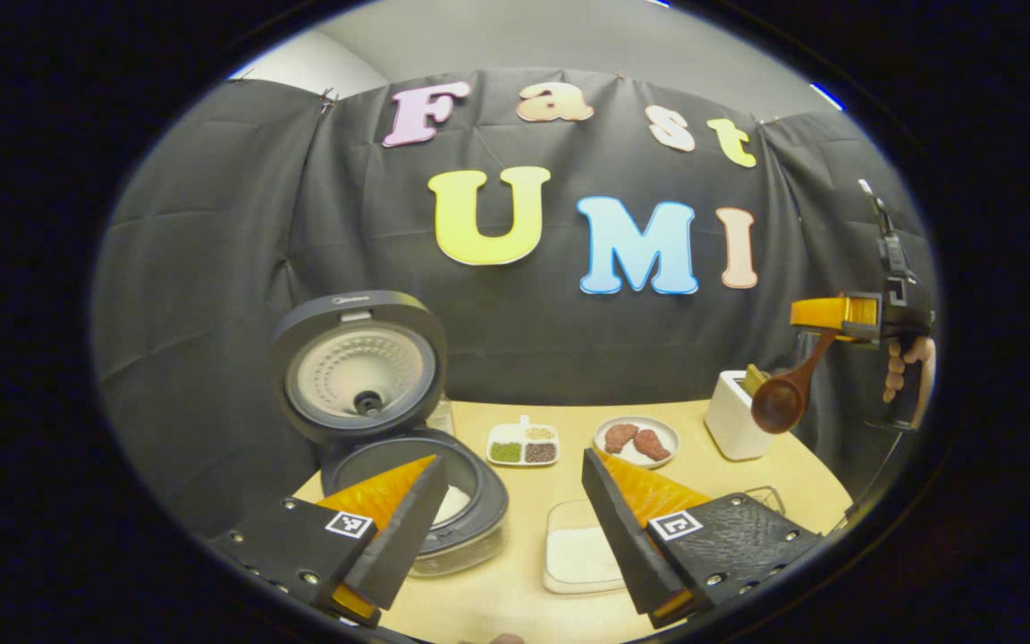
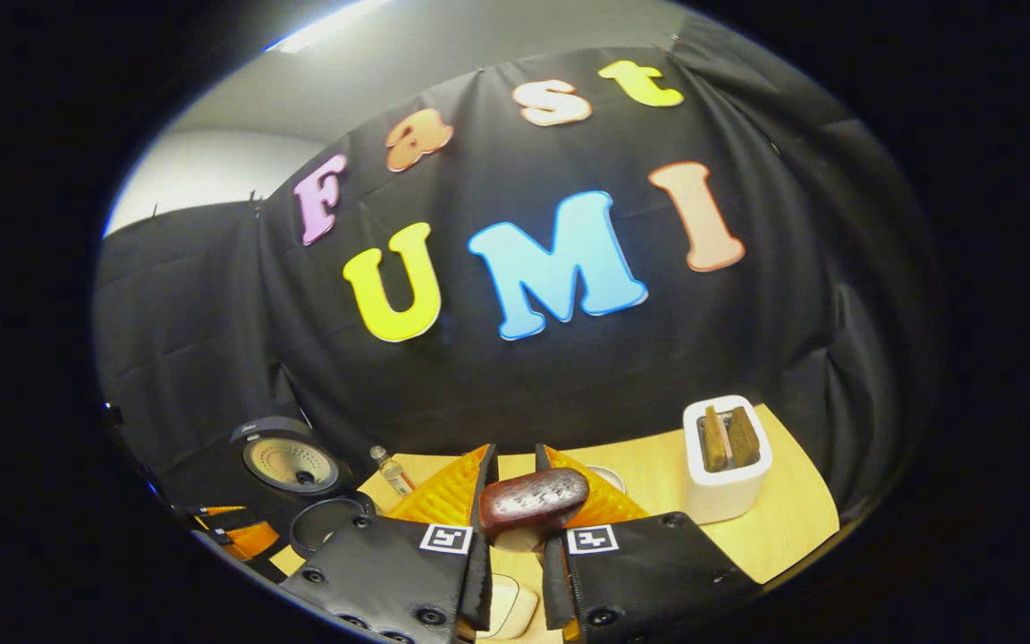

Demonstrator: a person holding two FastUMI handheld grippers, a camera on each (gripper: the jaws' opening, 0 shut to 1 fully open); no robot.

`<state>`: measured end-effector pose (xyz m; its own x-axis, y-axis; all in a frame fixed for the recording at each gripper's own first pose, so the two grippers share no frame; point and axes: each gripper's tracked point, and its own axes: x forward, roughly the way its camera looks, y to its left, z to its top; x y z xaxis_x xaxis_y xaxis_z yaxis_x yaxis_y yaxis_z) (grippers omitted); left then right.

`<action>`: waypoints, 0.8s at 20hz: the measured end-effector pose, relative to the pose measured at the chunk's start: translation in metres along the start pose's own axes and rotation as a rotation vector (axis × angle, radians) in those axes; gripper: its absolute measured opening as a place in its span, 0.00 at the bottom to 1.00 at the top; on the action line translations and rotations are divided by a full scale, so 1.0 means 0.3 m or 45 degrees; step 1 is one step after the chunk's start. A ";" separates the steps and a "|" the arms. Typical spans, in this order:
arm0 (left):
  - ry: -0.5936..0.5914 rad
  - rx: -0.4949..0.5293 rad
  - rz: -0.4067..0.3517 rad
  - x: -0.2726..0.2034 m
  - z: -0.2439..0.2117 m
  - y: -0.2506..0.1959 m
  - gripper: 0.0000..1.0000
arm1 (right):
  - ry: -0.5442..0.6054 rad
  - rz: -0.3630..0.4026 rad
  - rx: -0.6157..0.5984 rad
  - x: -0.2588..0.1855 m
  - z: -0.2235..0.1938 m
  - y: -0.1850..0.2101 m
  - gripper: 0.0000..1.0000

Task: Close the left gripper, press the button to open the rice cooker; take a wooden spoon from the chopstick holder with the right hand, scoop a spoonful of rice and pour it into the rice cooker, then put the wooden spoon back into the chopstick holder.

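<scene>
Nearest my left gripper (image 1: 508,501), its two fingers stand wide apart with nothing between them, over the near edge of the table (image 1: 569,447). Each finger carries a small square black-and-white marker; no readable text on them.

Between those fingers I see a clear tray of white rice (image 1: 579,555) on the table. At left the rice cooker (image 1: 417,501) stands open, lid (image 1: 358,362) tipped up and back. I see a small brand mark at the lid's top edge, too small to read. Farther back: a divided dish of grains (image 1: 524,444) and a plate with brown food pieces (image 1: 637,440).

At far right, the right gripper (image 1: 837,315) is raised above the white chopstick holder (image 1: 734,416), clamped on the handle of the wooden spoon (image 1: 779,402), whose bowl hangs down just beside the holder's top. A hand (image 1: 908,367) holds that gripper.

In the right gripper view, the fingers are closed on the spoon's handle end (image 2: 533,501). Two wooden utensils stand in the holder (image 2: 728,483) at right. A small bottle (image 2: 392,471) stands near the cooker.
</scene>
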<state>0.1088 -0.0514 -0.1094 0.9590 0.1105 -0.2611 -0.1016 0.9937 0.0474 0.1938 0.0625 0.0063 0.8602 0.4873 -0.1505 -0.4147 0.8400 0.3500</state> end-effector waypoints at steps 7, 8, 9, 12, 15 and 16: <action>0.001 -0.061 0.056 -0.035 -0.042 -0.268 0.96 | 0.226 0.002 0.259 -0.007 -0.247 -0.238 0.24; 0.001 -0.069 0.068 -0.047 -0.051 -0.288 0.96 | 0.255 0.002 0.282 -0.003 -0.281 -0.257 0.24; 0.001 -0.072 0.081 -0.065 -0.056 -0.303 0.96 | 0.289 -0.001 0.309 0.003 -0.321 -0.272 0.24; 0.017 -0.058 0.137 -0.134 -0.091 -0.322 0.96 | 0.359 -0.013 0.390 0.021 -0.403 -0.316 0.24; 0.043 -0.054 0.198 -0.199 -0.117 -0.308 0.93 | 0.417 -0.016 0.439 0.047 -0.467 -0.328 0.24; 0.052 -0.060 0.218 -0.214 -0.127 -0.297 0.93 | 0.440 -0.023 0.447 0.061 -0.494 -0.332 0.24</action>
<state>0.0462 -0.1464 -0.1334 0.9152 0.2776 -0.2922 -0.2754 0.9601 0.0493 0.2068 0.0232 -0.1683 0.6927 0.5739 -0.4369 -0.2243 0.7471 0.6257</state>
